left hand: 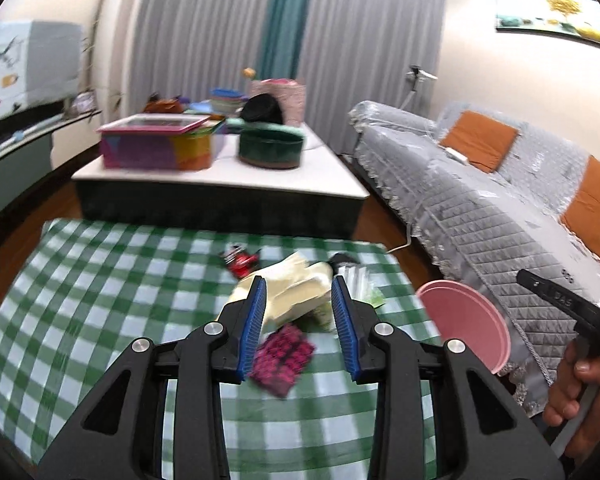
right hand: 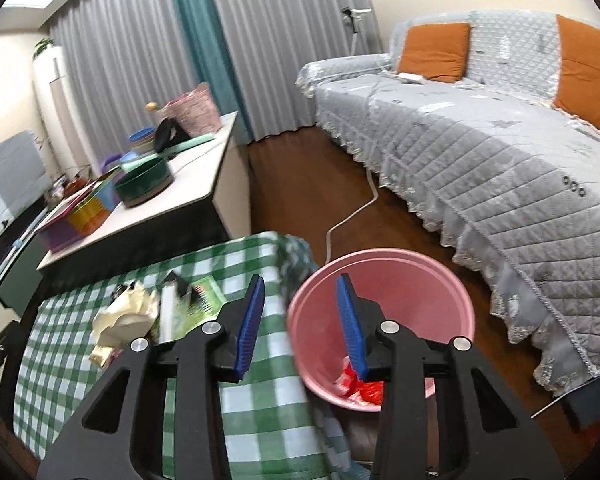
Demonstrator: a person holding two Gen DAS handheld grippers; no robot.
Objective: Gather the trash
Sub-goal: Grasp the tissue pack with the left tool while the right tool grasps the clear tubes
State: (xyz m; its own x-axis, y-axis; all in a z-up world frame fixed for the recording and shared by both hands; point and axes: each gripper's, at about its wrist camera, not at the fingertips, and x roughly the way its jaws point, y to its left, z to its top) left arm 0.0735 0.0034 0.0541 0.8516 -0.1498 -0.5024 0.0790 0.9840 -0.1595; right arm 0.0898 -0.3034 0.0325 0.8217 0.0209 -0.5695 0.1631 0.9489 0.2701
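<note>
On the green checked tablecloth (left hand: 99, 280) lies a heap of trash: a crumpled cream paper (left hand: 295, 280), a red and black wrapper (left hand: 241, 260), a clear packet (left hand: 358, 280) and a magenta and black wrapper (left hand: 283, 354). My left gripper (left hand: 299, 282) hovers open just above the heap; the magenta wrapper lies on the cloth below its jaws, untouched. A pink bin (right hand: 400, 280) stands on the floor beside the table's right edge, with red trash (right hand: 360, 388) inside. My right gripper (right hand: 300, 280) is open and holds nothing, over the bin's near rim. The cream paper (right hand: 123, 316) lies to its left.
A low white table (left hand: 219, 184) behind carries coloured boxes and a round green tin (left hand: 269, 148). A grey quilted sofa (right hand: 500, 160) with orange cushions fills the right side. A white cable (right hand: 352, 216) runs over the wooden floor. A hand (left hand: 580, 376) grips the right tool.
</note>
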